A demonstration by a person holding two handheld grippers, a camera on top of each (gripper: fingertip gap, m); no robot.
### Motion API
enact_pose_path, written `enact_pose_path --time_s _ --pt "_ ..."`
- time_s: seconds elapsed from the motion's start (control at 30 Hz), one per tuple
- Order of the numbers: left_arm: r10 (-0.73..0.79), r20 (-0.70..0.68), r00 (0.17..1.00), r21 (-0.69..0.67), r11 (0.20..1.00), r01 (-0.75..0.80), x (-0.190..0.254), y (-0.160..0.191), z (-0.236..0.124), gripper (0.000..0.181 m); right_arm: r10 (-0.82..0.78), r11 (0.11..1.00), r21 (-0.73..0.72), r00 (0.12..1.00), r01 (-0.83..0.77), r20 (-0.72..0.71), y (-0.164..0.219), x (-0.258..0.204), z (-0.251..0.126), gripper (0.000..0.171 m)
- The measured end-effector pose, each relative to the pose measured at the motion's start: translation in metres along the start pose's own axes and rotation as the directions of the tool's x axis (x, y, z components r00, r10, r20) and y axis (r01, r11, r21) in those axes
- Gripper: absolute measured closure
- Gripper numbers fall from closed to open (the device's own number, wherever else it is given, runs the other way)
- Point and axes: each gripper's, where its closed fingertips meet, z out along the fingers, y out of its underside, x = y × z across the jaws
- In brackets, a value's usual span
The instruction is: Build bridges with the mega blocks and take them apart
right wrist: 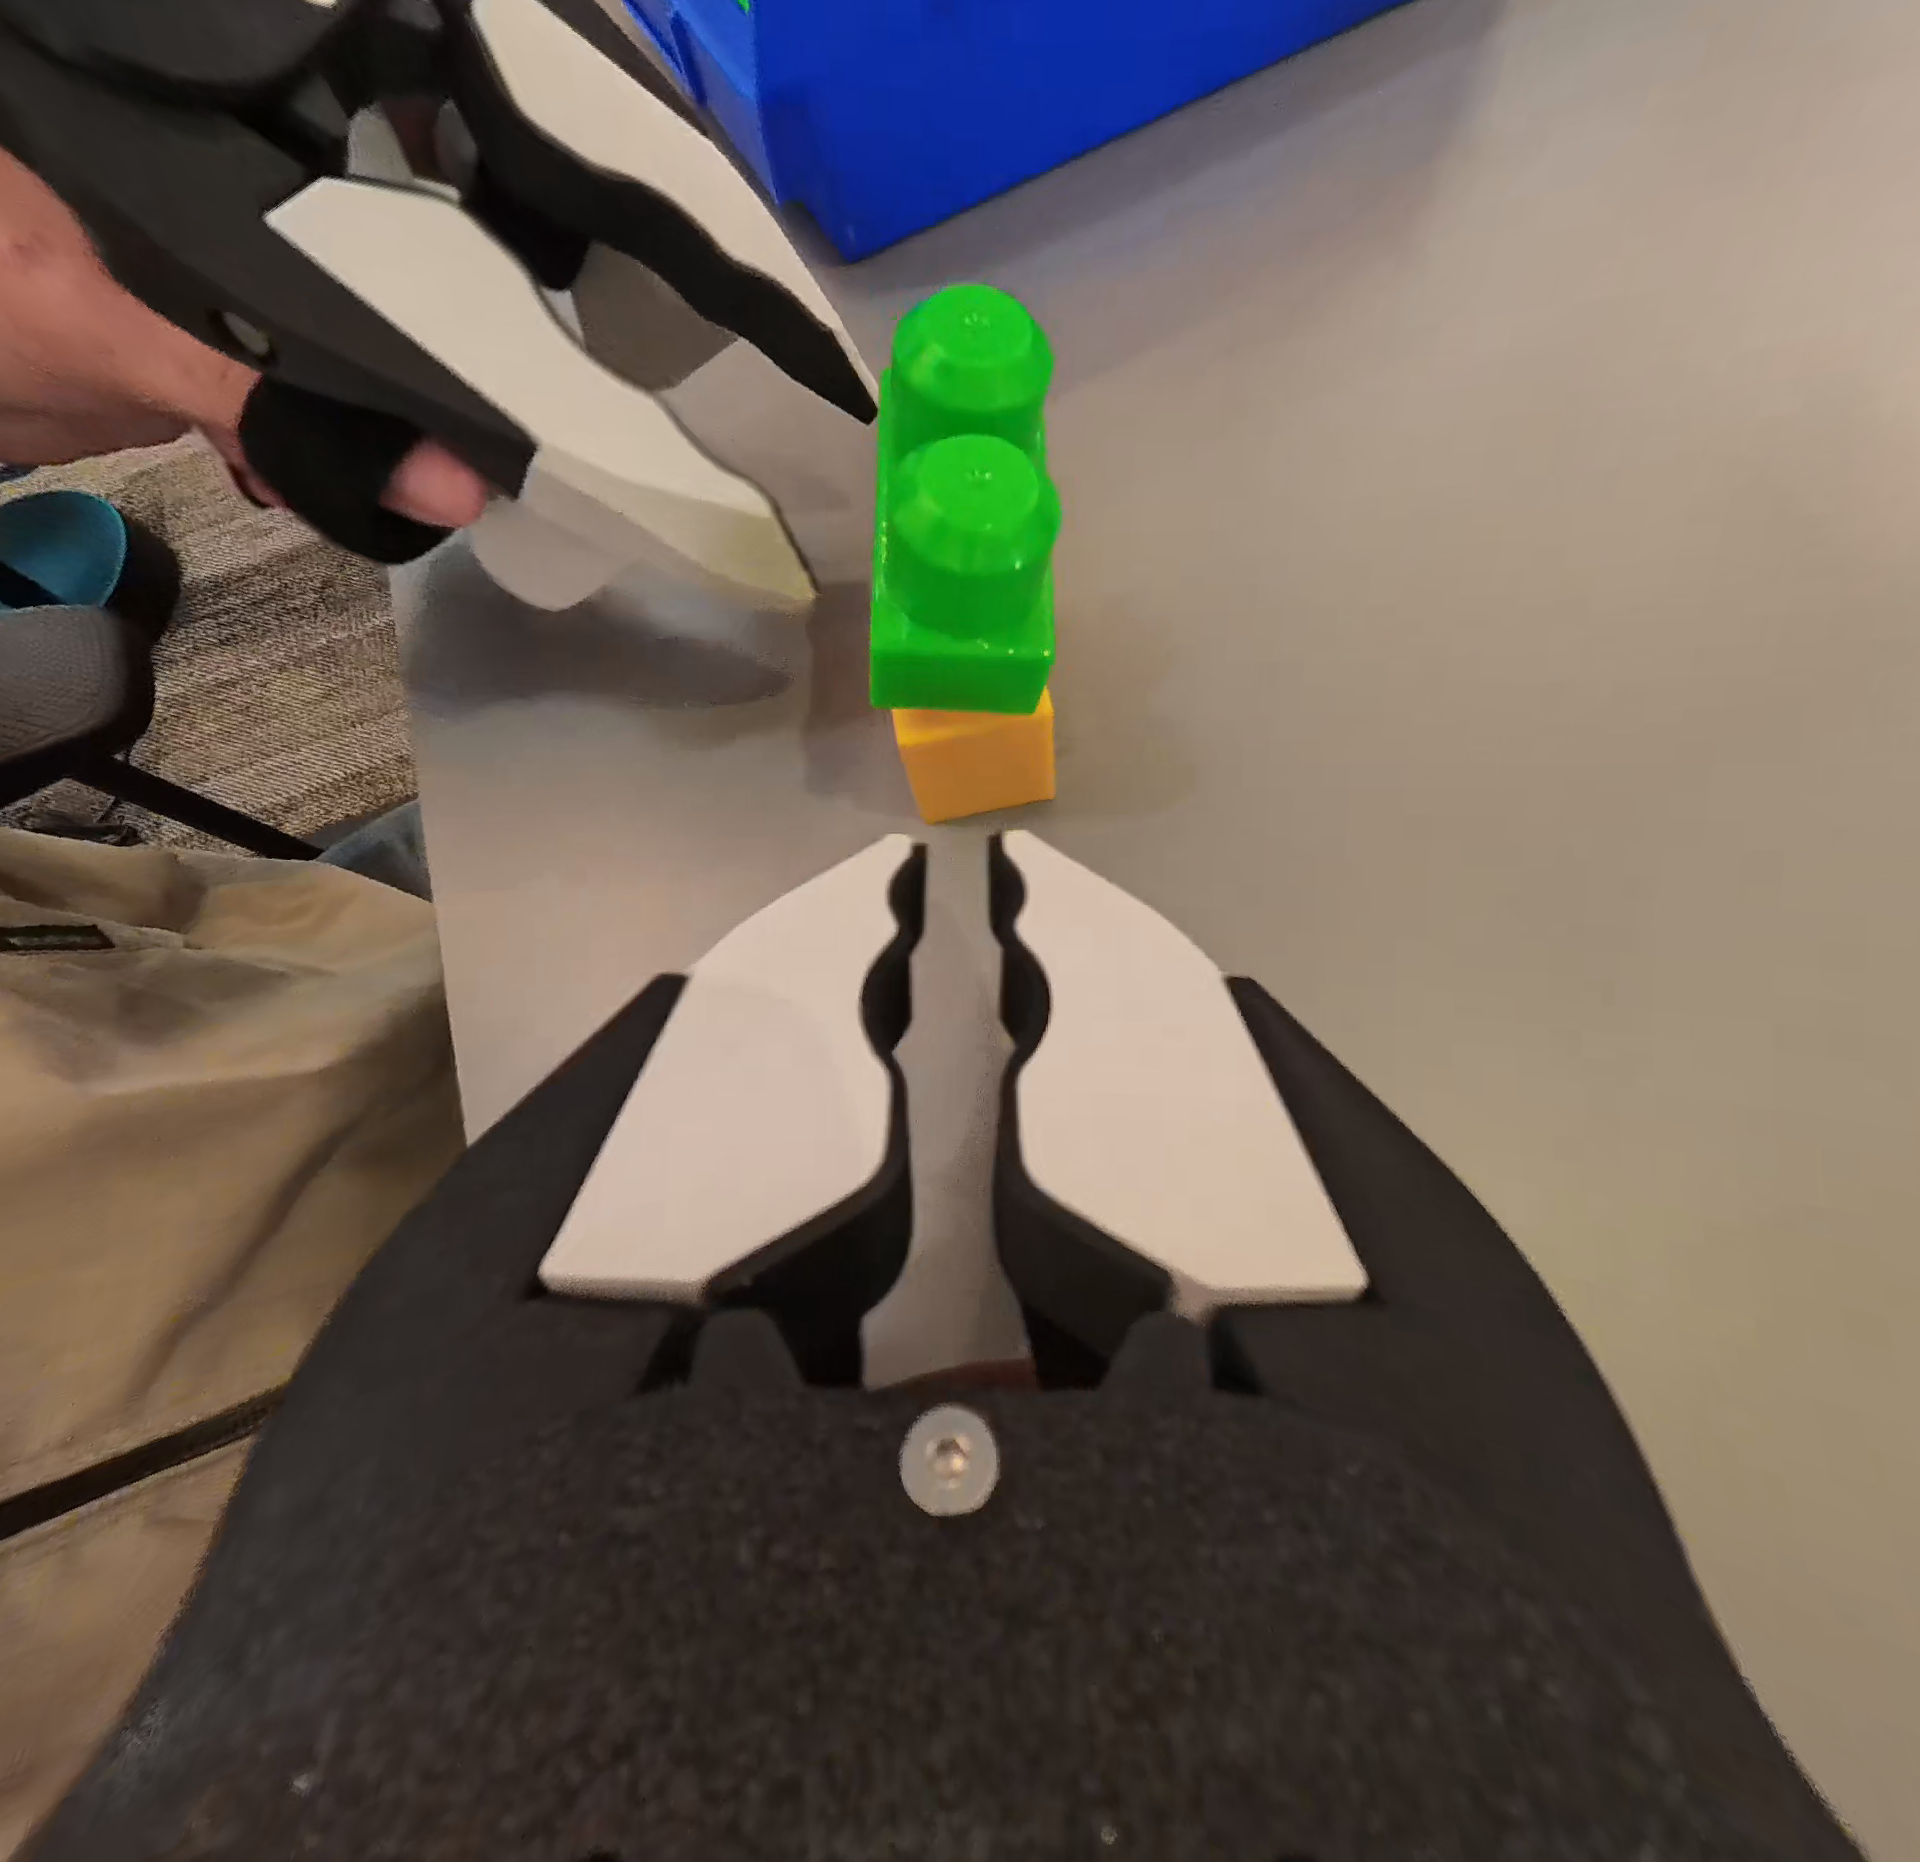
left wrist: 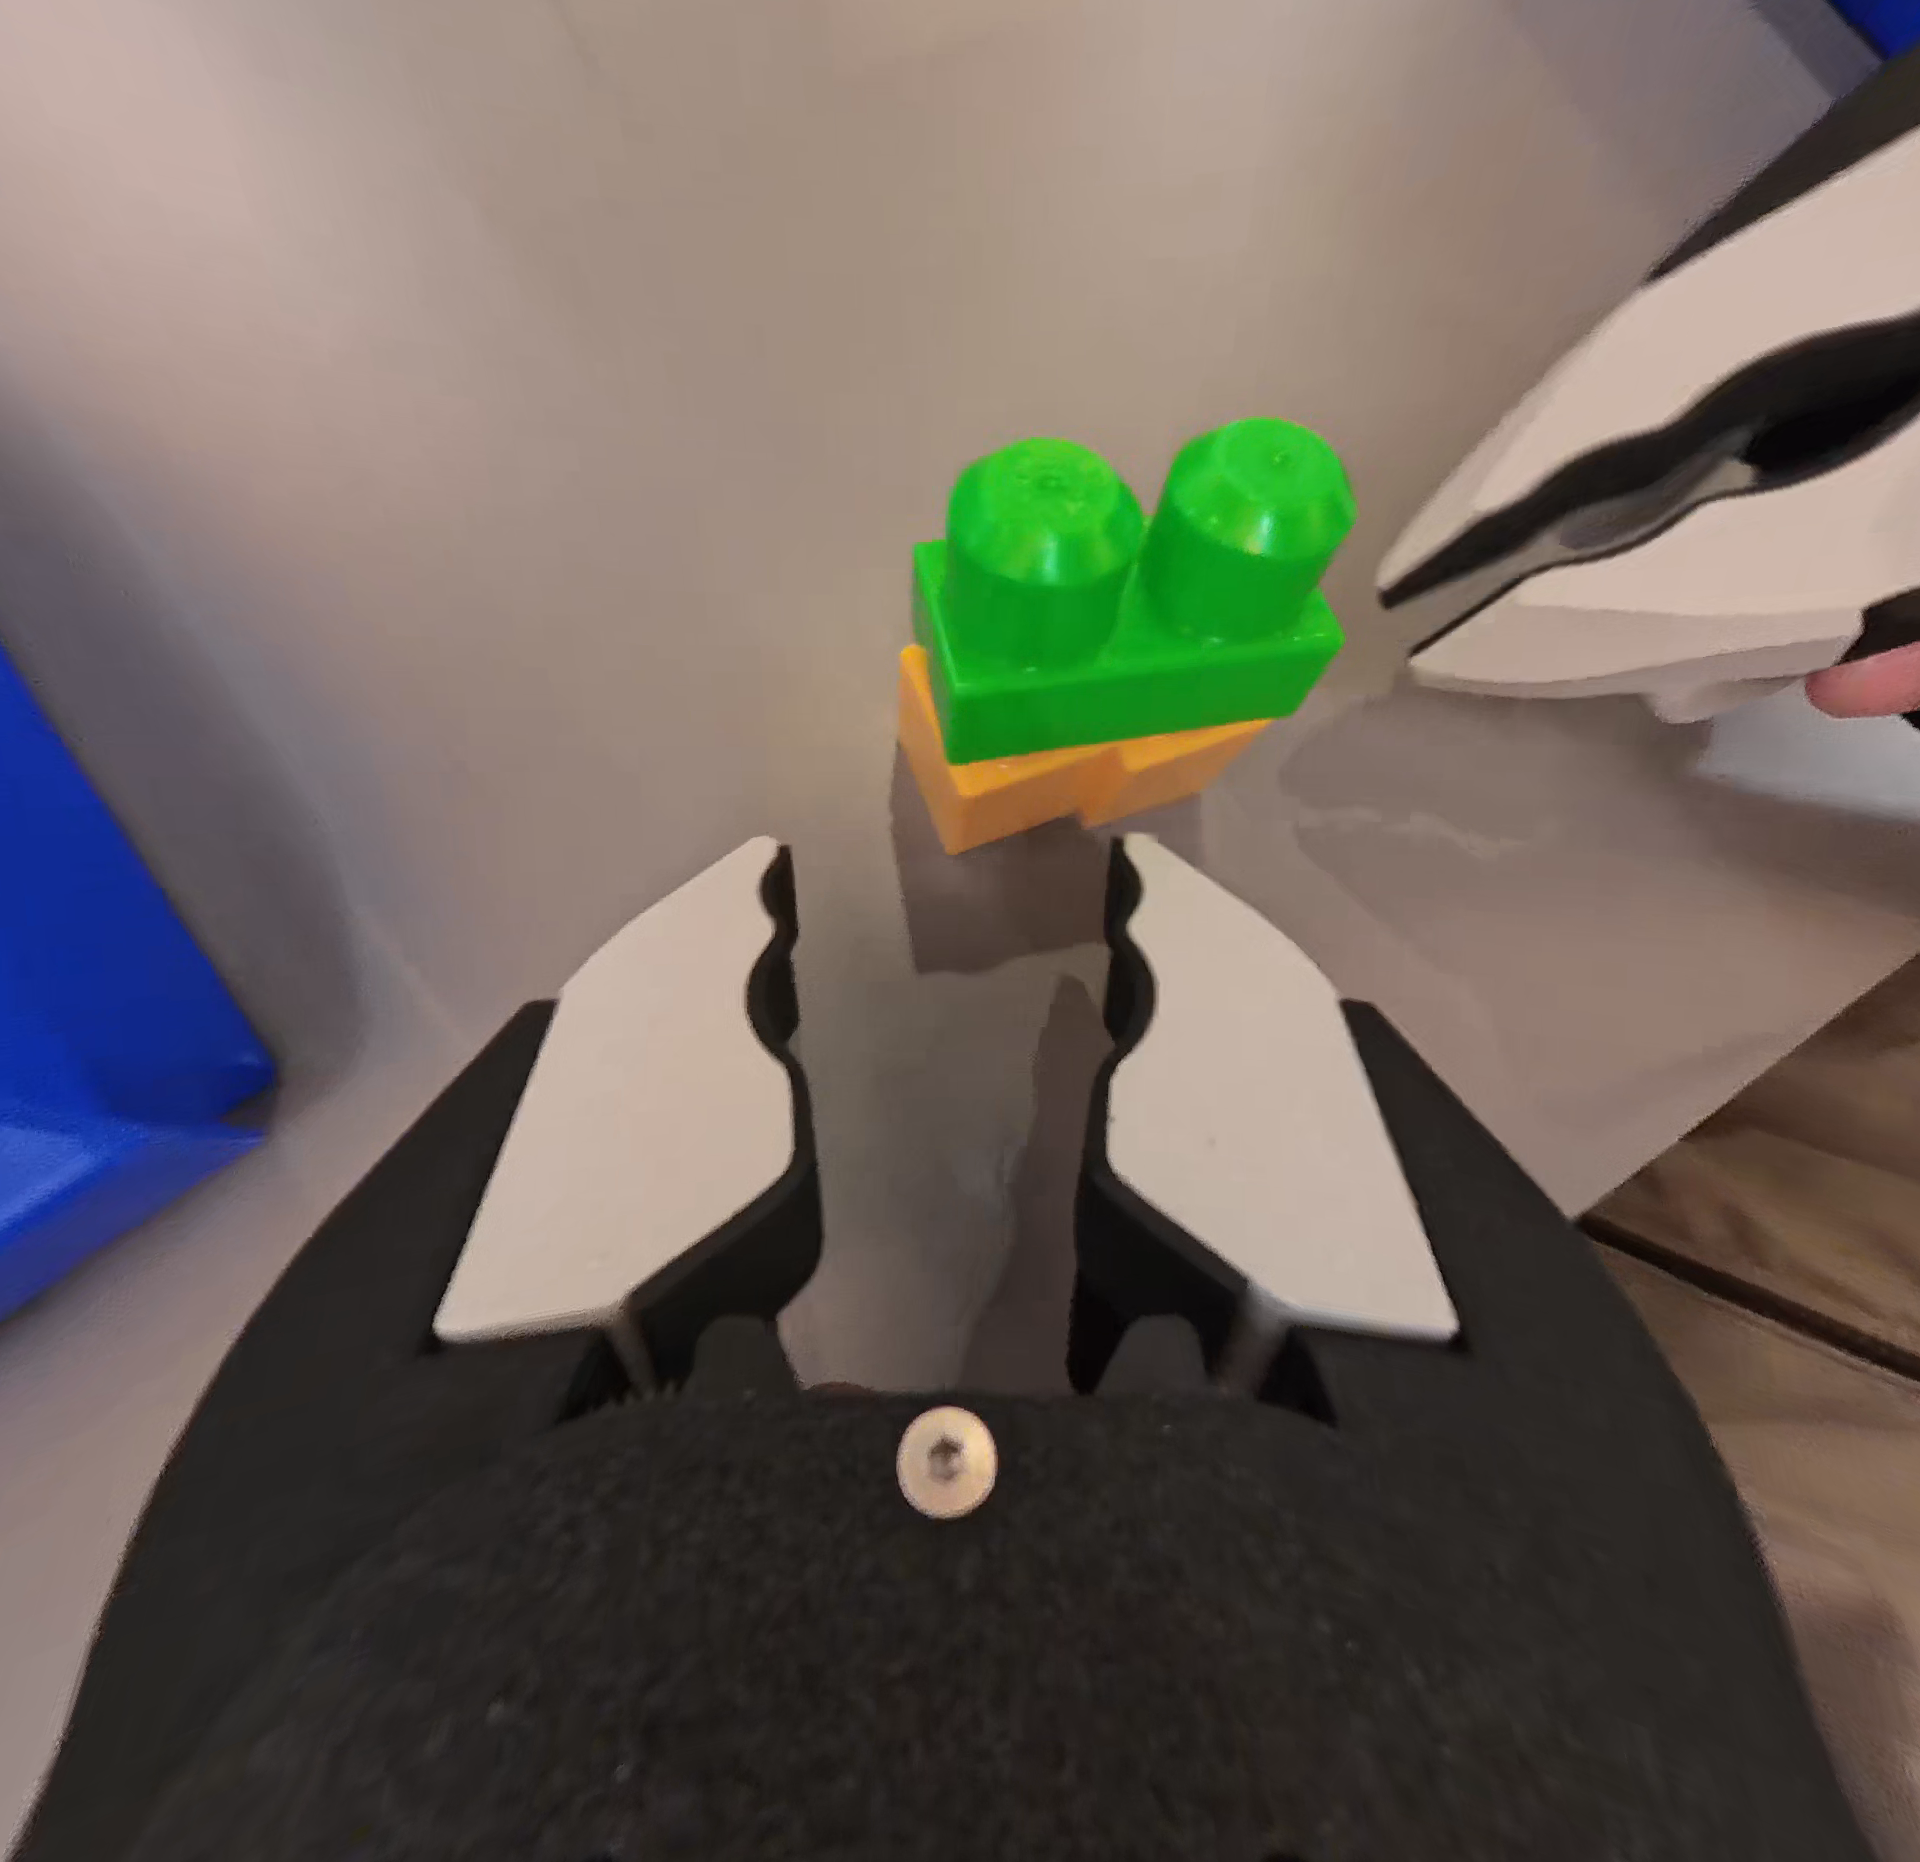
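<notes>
Left wrist view: left gripper (left wrist: pixel 943 856) has jaws spread wide, nothing between them. The green two-stud plastic block (left wrist: pixel 1127 633) sits on the orange plastic block (left wrist: pixel 1070 773), just ahead of the fingertips and slightly right of the gap; the stack's long axis runs across the jaw line, so the jaws would straddle its length, not its width. Right gripper (left wrist: pixel 1403 623) comes in from the right, tips just beside the green block's end; how far its jaws are parted I cannot tell from here. Right wrist view: right gripper (right wrist: pixel 954 844) has jaws parted only narrowly and empty. The stack stands on the grey table (right wrist: pixel 1455 669), dead ahead of the tips, long axis pointing away along the fingers. My read: the right is lined up for a grip across the narrow width but needs opening first; the left reaches the green block's flank.
</notes>
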Motion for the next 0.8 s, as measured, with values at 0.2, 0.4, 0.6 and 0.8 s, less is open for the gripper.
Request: enact_pose_path --time_s 0.2,0.4,0.6,0.8 --pt "-0.096 0.015 0.995 0.027 0.995 0.096 0.026 0.002 0.016 0.079 -0.005 1.0 -0.007 0.999 0.005 -0.045 -0.002 0.006 -0.004 0.143" --pt "-0.225 0.085 0.971 0.05 0.974 0.221 0.03 -0.003 0.036 0.074 -0.019 1.0 0.007 0.999 0.019 -0.05 -0.006 0.011 -0.012 0.143" --pt "-0.288 0.174 0.942 0.075 0.958 0.278 0.026 -0.01 0.047 0.073 -0.03 0.999 0.034 0.999 0.032 -0.039 -0.009 0.018 -0.024 0.143" --pt "-0.272 0.26 0.926 0.004 0.96 0.281 0.021 -0.004 0.054 0.077 -0.028 0.997 0.073 0.999 0.03 -0.034 -0.01 0.028 -0.039 0.144"
